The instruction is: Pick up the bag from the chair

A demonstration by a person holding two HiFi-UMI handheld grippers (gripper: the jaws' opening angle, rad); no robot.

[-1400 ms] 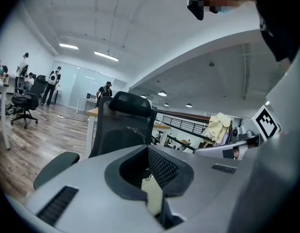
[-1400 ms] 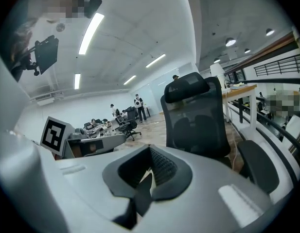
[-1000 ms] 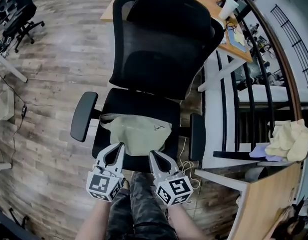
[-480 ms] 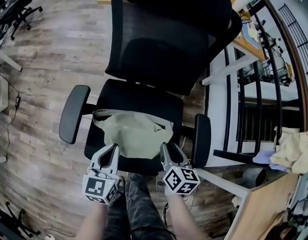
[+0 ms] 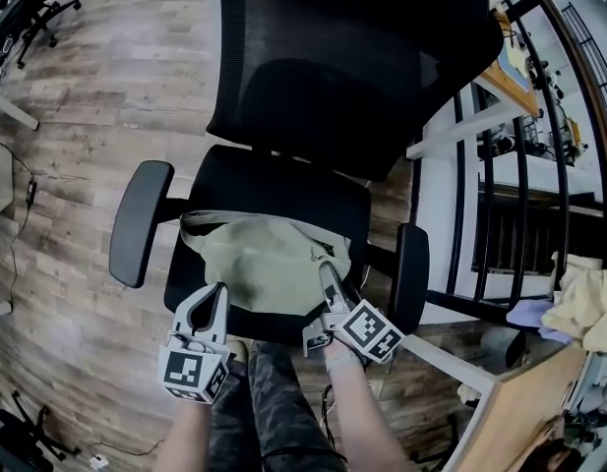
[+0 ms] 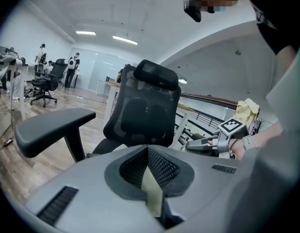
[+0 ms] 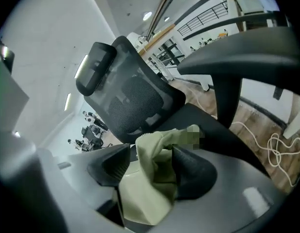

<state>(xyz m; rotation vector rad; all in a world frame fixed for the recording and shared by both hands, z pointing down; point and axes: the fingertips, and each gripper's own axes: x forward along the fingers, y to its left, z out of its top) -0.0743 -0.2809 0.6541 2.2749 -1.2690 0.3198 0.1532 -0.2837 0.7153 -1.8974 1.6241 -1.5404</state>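
A pale green cloth bag (image 5: 264,259) lies on the seat of a black mesh office chair (image 5: 333,87). My right gripper (image 5: 328,269) reaches onto the bag's near right corner. In the right gripper view, bunched bag cloth (image 7: 150,178) fills the space between its pads, which press on it from both sides (image 7: 152,165). My left gripper (image 5: 218,291) sits at the bag's near left edge with its tips together (image 6: 147,149). A thin strip of green shows in the slit behind those tips; I cannot tell whether it is pinched.
The chair's armrests (image 5: 139,222) (image 5: 411,275) flank the seat. A white desk frame and black railing (image 5: 480,195) stand close on the right, with a yellow cloth (image 5: 583,298) beyond. The person's legs (image 5: 254,401) are at the seat's front edge. Wood floor (image 5: 77,116) lies to the left.
The view has closed in on the chair. My right gripper has moved forward onto the bag's right corner, tilted, and taken cloth between its pads. The left gripper has barely moved.
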